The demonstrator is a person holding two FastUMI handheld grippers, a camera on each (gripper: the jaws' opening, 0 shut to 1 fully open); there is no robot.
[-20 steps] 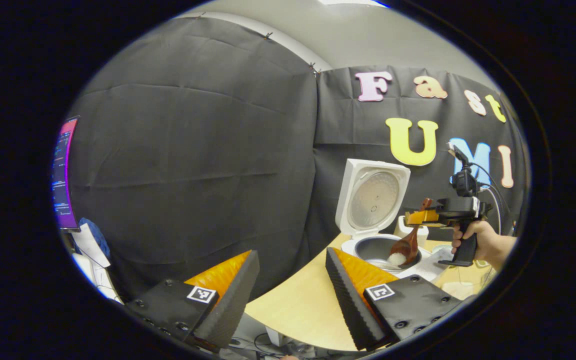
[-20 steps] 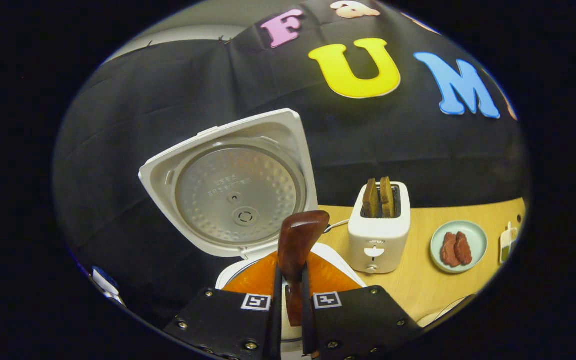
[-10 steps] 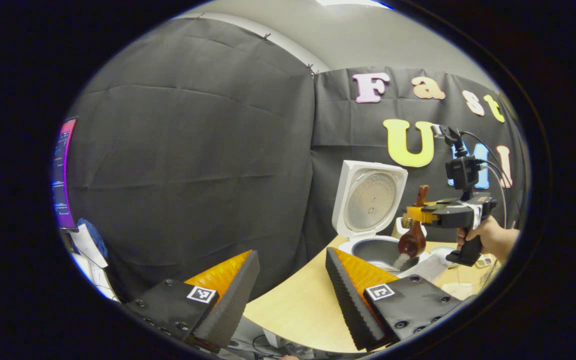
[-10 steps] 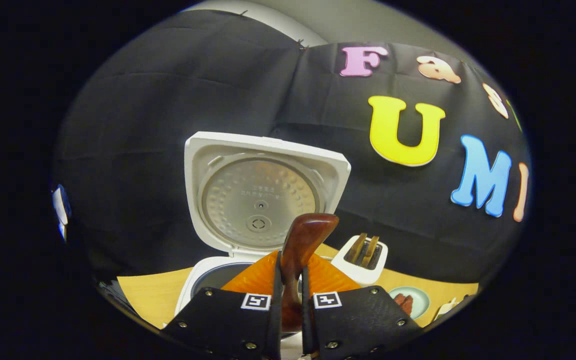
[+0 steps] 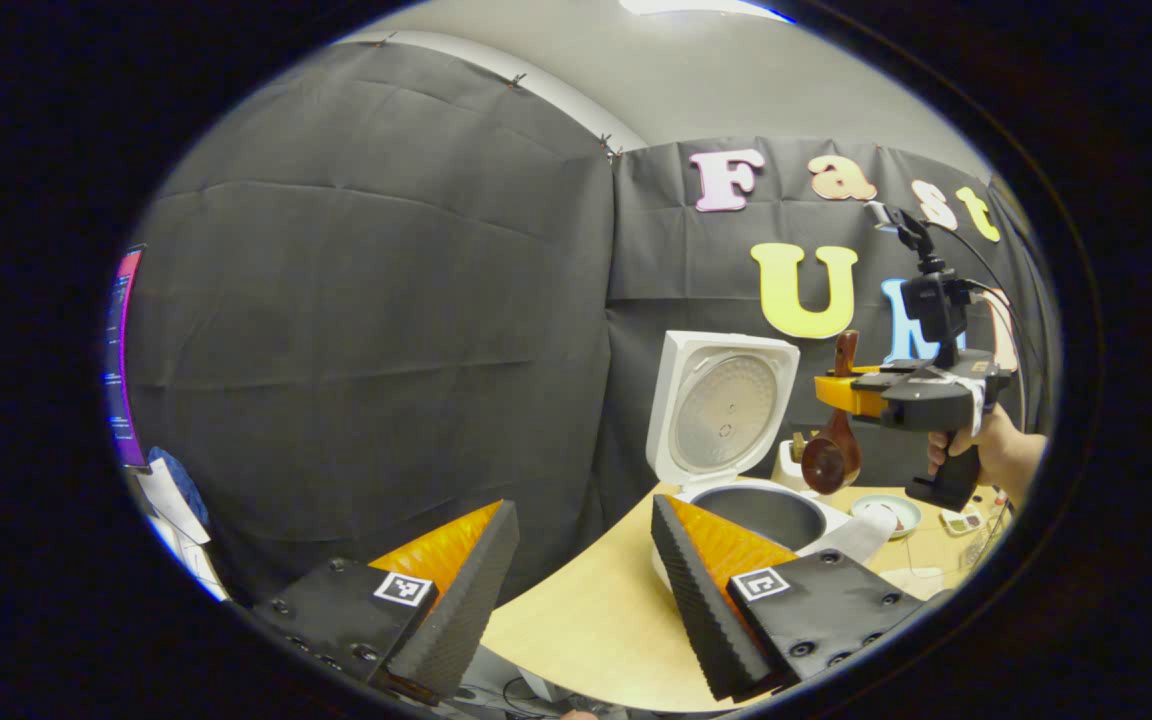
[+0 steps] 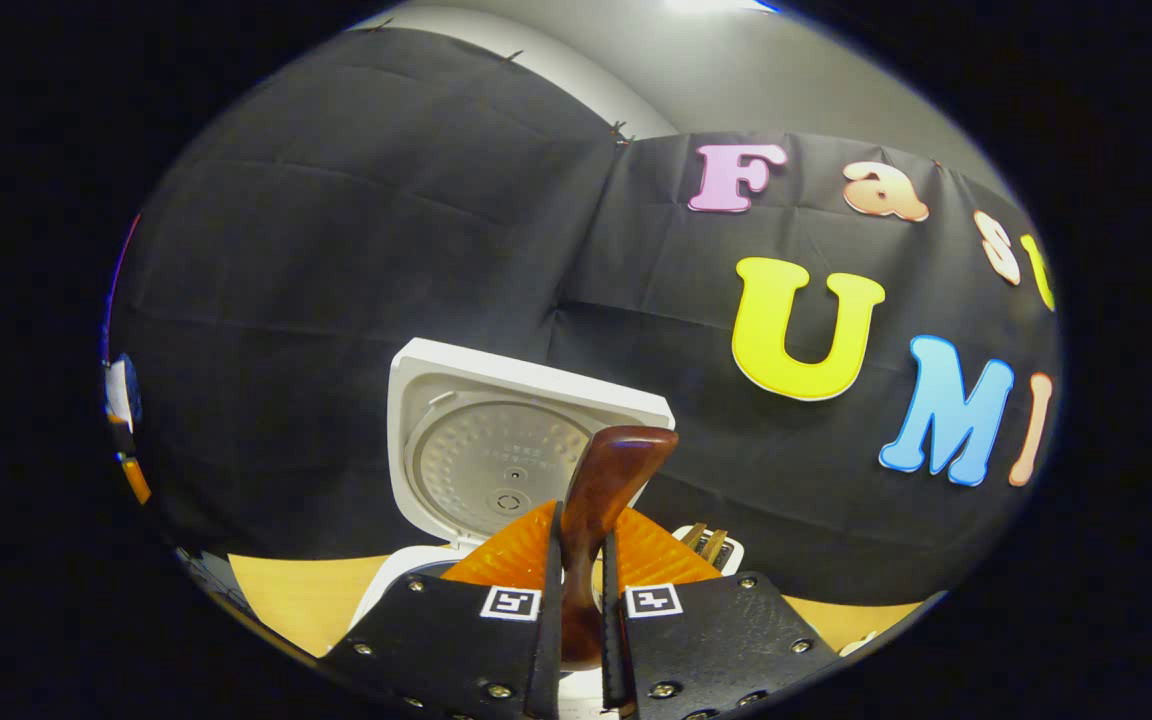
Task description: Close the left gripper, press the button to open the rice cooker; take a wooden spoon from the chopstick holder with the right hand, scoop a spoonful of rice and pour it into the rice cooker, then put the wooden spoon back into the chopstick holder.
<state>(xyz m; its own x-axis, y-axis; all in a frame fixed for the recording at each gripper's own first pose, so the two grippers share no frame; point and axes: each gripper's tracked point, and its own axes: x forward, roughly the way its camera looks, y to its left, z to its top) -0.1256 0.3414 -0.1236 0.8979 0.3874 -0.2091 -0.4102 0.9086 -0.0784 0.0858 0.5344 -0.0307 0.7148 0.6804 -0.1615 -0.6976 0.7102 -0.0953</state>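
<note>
Across both views: black cloth wall [image 5: 386, 320] behind a pale wooden table [image 5: 596, 610]. On the table, white rice cooker [image 5: 736, 490] with lid [image 5: 721, 405] standing fully up and dark inner pot [image 5: 756, 510] exposed.

From the left gripper view alone: right gripper [image 5: 836, 392] seen from the side, held by a hand [image 5: 996, 450] above and just right of the pot, clamped on the handle of a wooden spoon [image 5: 833, 450]; spoon hanging bowl-down, clear of the rim, bowl looking empty. Also a small plate [image 5: 884, 512] and a monitor edge [image 5: 121, 350] at far left. Left gripper [image 5: 576, 560] low in the foreground, fingers spread wide with nothing between, near the table's front edge.

From the right gripper view alone: spoon handle [image 6: 611, 480] pinched upright between both fingers [image 6: 526, 610], its top standing before the lid [image 6: 496, 450]; toaster [image 6: 706, 545] peeking out just right.

Open table between the left gripper and the cooker.

Spoon bowl hidden below the fingers in the right gripper view; pot contents too dark to make out; chopstick holder not identifiable.
</note>
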